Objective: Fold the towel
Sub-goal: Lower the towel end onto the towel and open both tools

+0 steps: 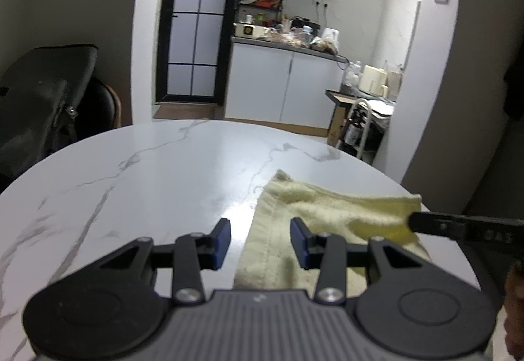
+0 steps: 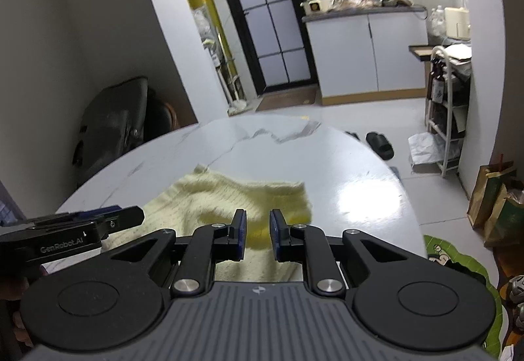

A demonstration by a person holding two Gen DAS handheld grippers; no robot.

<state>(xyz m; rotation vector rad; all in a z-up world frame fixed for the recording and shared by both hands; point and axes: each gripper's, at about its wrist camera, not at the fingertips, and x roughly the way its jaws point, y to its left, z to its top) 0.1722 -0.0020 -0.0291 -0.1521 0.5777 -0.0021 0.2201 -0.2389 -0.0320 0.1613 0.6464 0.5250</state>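
"GenRobot.AI" on left gripper (image 2: 131, 213)

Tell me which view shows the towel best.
The right wrist view: the yellow towel lies centred, its far edge and both far corners visible. In the left wrist view the towel sits off right, partly hidden behind the tongs.

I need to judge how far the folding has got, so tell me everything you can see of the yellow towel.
The towel is pale yellow terry cloth with a stitched hem along its left edge. It lies on the white marbled table, rumpled rather than flat, with a brighter yellow patch in a hollow near its middle. The left gripper is open above the hemmed edge; the right gripper is open above the middle. Neither visibly grips it. Its near part is hidden by the grippers.
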